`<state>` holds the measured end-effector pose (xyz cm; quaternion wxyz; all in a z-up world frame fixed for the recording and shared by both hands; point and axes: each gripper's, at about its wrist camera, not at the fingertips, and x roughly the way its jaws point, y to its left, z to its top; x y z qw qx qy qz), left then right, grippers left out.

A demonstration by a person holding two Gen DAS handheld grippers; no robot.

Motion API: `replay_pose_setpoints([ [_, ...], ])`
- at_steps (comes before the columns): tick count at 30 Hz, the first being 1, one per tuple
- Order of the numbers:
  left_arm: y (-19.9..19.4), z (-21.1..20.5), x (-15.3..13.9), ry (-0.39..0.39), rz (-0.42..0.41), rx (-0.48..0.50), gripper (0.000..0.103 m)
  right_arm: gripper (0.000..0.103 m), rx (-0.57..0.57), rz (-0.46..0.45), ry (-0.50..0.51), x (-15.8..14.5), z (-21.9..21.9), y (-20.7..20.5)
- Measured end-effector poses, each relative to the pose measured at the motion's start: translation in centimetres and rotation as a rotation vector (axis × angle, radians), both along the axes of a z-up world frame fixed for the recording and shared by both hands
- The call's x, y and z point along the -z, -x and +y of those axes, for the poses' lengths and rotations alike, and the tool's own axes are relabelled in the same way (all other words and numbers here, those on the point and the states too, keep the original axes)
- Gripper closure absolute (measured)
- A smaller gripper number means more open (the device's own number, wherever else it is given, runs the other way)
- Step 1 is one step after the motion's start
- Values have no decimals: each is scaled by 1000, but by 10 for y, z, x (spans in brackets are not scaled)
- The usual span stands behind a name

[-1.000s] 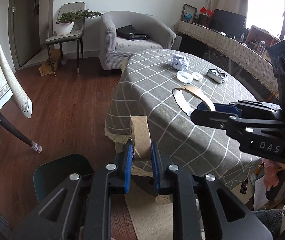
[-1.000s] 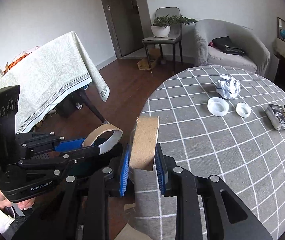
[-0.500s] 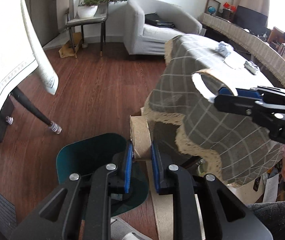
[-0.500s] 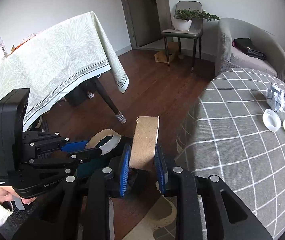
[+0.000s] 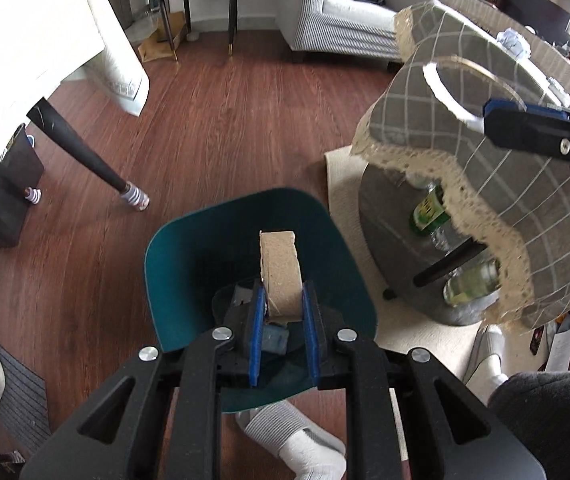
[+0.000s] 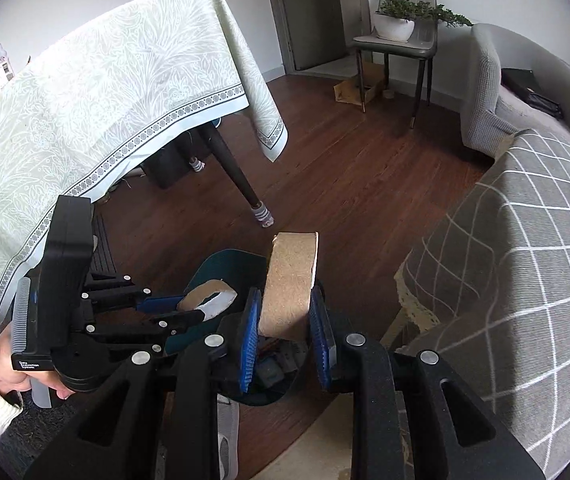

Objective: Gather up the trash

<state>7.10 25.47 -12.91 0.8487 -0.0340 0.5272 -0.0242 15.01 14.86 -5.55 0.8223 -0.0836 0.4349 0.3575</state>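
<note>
1. Wood floor [image 5: 245,120] lies below, with a teal bin [image 5: 189,264] on it.
2. Left gripper [image 5: 283,312] clamps a cardboard ring [image 5: 279,276] between its pads, over the bin.
3. Right gripper [image 6: 285,328] pinches a second ring [image 6: 289,284], which juts beyond its fingertips beside the checked table [image 6: 525,260].

Open mouth of the teal bin [image 5: 173,264], unobstructed from above; scraps lie at its bottom. To its right, the draped round worktop [image 5: 485,160] overhangs, its lace hem near the bin rim. To its left, bare wood floor [image 5: 221,128] lies open up to a dark table leg [image 5: 77,148] and hanging cloth [image 6: 105,92].
</note>
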Motion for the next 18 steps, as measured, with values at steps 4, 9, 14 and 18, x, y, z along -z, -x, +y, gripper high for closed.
replay_pose_setpoints([
  [4,5,8,17,-10,41,2,83,79,-21,21,10,10,17,-2],
  [9,7,19,38,-23,105,-4,83,79,-42,49,28,24,35,-5],
  [14,13,29,47,-27,130,-16,70,79,-59,91,50,43,49,-7],
  [18,18,39,43,-17,108,-32,61,79,-68,120,76,59,59,-10],
])
